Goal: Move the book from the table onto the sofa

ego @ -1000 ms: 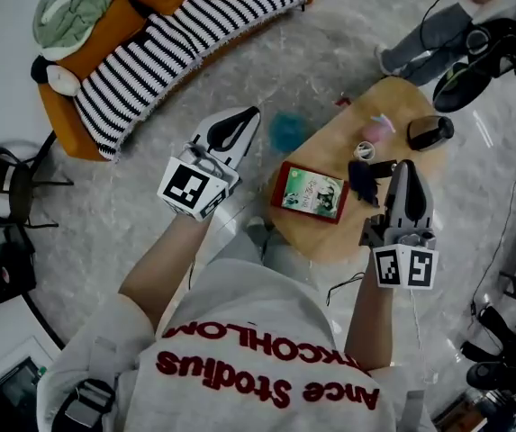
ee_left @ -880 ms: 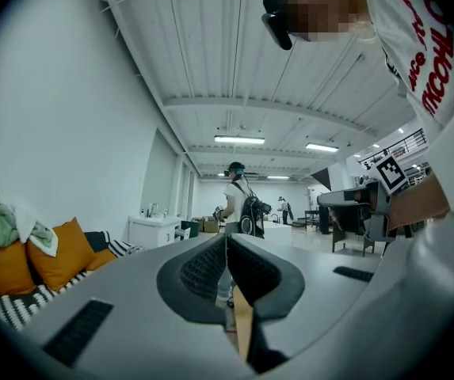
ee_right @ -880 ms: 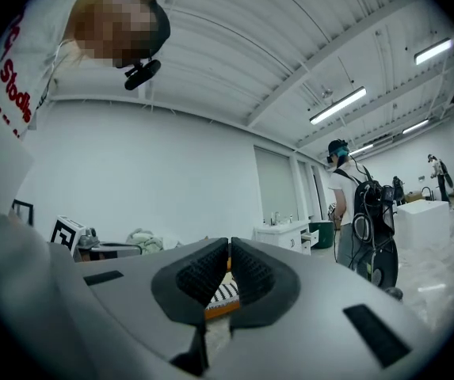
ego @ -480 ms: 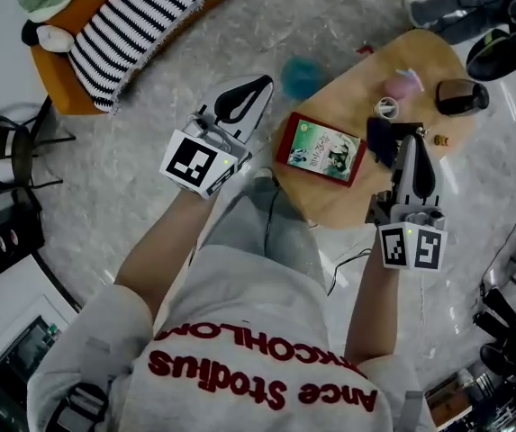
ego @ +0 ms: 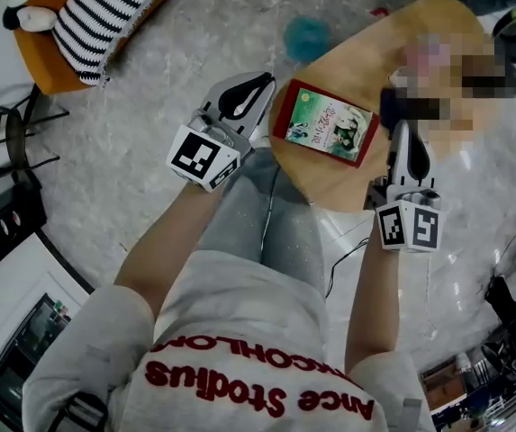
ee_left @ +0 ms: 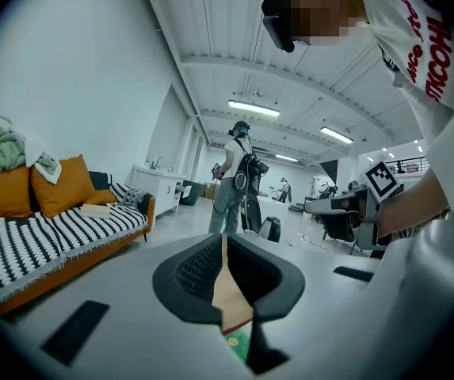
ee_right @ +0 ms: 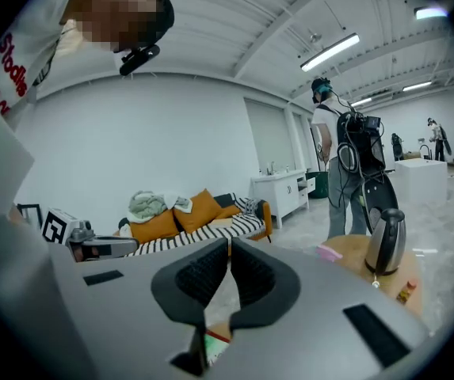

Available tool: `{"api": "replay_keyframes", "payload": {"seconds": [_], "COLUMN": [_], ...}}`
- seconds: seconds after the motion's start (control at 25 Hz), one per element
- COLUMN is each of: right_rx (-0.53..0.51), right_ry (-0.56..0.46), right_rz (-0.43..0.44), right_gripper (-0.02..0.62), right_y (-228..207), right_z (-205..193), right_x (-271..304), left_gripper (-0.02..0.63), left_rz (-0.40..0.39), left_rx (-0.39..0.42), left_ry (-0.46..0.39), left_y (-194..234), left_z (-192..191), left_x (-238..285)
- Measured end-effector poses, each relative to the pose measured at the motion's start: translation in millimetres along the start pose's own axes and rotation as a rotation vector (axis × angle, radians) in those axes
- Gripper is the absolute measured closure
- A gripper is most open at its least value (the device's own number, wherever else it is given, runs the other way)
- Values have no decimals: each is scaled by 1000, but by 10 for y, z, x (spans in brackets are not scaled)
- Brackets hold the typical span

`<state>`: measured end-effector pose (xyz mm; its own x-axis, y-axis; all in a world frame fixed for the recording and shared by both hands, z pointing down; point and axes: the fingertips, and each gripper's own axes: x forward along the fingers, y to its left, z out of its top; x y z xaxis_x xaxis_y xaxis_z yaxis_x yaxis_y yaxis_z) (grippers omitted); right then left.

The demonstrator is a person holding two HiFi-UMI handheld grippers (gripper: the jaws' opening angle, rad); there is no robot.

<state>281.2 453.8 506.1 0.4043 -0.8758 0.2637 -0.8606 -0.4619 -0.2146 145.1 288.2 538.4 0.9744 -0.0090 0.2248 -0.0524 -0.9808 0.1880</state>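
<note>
The book (ego: 325, 135), green cover with a red border, lies flat on the near end of the oval wooden table (ego: 330, 196). My left gripper (ego: 263, 83) is shut and empty, its tip just off the book's left edge. To the book's right my right gripper (ego: 406, 126) is shut and empty too. In the left gripper view the jaws (ee_left: 223, 248) meet, and a sliver of the book (ee_left: 238, 343) shows below them. The right gripper view shows closed jaws (ee_right: 228, 252) above a corner of the book (ee_right: 212, 345). The striped sofa (ego: 104, 7) stands far off at the upper left.
A kettle (ee_right: 387, 240) and a pink item (ee_right: 330, 252) stand on the table's far end. A teal fluffy thing (ego: 307, 36) lies on the floor beyond the table. Orange cushions and clothes sit on the sofa (ee_right: 195, 224). A person (ee_left: 234, 176) stands further back. A black chair (ego: 5, 142) is at left.
Both grippers have come down toward the table and now flank the book. Their jaws have stayed shut. The book has not moved on the table.
</note>
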Motion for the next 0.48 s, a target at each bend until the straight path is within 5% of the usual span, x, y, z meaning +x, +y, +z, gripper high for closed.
{"api": "replay_keyframes", "payload": {"seconds": [0.48], "right_rx": [50], "right_ry": [259], "right_rz": [30], "right_gripper": [566], "right_y": [-309], "right_z": [-1527], "right_x": [114], "left_gripper": [584], "left_rz": [-24], "left_rx": [-65], "left_ry": [134], "left_y": [-176], "left_z": [-1184], "left_x": [286]}}
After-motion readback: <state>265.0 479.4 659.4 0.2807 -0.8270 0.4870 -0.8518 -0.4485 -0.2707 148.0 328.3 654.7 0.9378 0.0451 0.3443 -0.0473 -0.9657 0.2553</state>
